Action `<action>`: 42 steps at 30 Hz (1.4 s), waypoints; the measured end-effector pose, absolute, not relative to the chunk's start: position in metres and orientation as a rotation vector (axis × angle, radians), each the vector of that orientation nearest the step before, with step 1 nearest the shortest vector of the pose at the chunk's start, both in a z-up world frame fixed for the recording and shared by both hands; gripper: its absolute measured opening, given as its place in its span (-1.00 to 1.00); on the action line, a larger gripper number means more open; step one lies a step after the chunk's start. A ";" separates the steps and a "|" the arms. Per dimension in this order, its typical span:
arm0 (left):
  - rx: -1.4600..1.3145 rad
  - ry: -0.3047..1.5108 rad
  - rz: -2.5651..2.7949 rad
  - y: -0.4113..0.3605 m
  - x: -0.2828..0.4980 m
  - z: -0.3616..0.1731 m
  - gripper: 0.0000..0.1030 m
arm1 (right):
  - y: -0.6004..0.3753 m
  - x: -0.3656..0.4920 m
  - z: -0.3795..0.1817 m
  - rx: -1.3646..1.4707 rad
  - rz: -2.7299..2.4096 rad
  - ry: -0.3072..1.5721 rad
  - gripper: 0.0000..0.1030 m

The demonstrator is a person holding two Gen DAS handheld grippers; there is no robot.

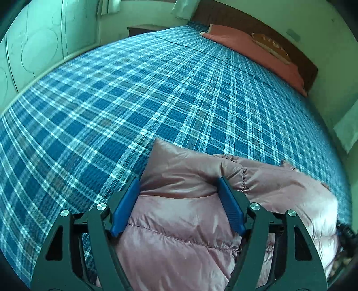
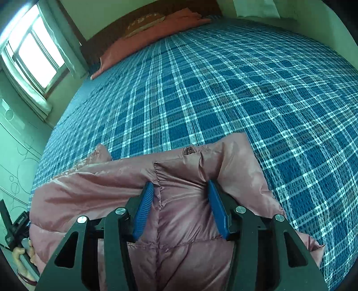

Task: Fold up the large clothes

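Observation:
A shiny pink puffer jacket (image 1: pixel 183 223) lies bunched at the near edge of a bed with a blue plaid cover (image 1: pixel 134 94). My left gripper (image 1: pixel 179 181) has its blue pads (image 1: pixel 125 208) apart, with a thick fold of the jacket bulging between them. In the right wrist view the same jacket (image 2: pixel 183 215) fills the gap of my right gripper (image 2: pixel 180 184), whose blue pads (image 2: pixel 218 208) press against a puffy fold near a seam. The left gripper and the hand holding it show at the far left of the right wrist view (image 2: pixel 15 226).
Pink pillows (image 1: pixel 257 51) and a brown headboard (image 1: pixel 246 20) sit at the head of the bed. A white wardrobe (image 1: pixel 33 49) stands beside the bed. A window (image 2: pixel 33 49) with curtains is on the other side. The plaid cover (image 2: pixel 223 89) stretches flat beyond the jacket.

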State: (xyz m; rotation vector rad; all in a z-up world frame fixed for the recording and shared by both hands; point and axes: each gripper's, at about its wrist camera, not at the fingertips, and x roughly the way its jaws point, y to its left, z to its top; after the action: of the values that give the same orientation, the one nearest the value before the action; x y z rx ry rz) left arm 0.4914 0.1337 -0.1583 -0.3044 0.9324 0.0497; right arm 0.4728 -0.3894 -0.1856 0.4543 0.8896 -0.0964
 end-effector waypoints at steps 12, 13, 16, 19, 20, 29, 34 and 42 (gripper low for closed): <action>-0.593 0.885 0.117 0.220 0.380 -0.139 0.39 | -0.444 0.331 -0.154 0.540 -0.151 0.818 0.13; -0.606 0.889 0.135 0.228 0.363 -0.141 0.39 | -0.445 0.319 -0.155 0.555 -0.151 0.817 0.14; -0.654 0.900 0.176 0.248 0.323 -0.151 0.39 | -0.456 0.272 -0.164 0.617 -0.162 0.815 0.14; -0.699 0.866 0.182 0.255 0.275 -0.154 0.39 | -0.456 0.233 -0.178 0.694 -0.146 0.809 0.14; -0.705 0.858 0.185 0.255 0.264 -0.154 0.39 | -0.454 0.218 -0.184 0.732 -0.133 0.802 0.14; -0.887 0.841 0.013 0.204 0.200 -0.166 0.40 | -0.416 0.178 -0.222 0.993 0.003 0.765 0.15; -0.945 0.821 0.017 0.186 0.222 -0.173 0.42 | -0.406 0.205 -0.220 1.046 0.024 0.712 0.25; -0.955 0.797 0.055 0.173 0.250 -0.176 -0.63 | -0.393 0.233 -0.222 1.041 -0.009 0.676 -0.46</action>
State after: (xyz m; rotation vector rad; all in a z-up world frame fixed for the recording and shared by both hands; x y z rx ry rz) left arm 0.2496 0.1733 -0.1764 -0.9548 0.7971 0.0553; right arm 0.2328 -0.3928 -0.2216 1.0405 0.6765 -0.0090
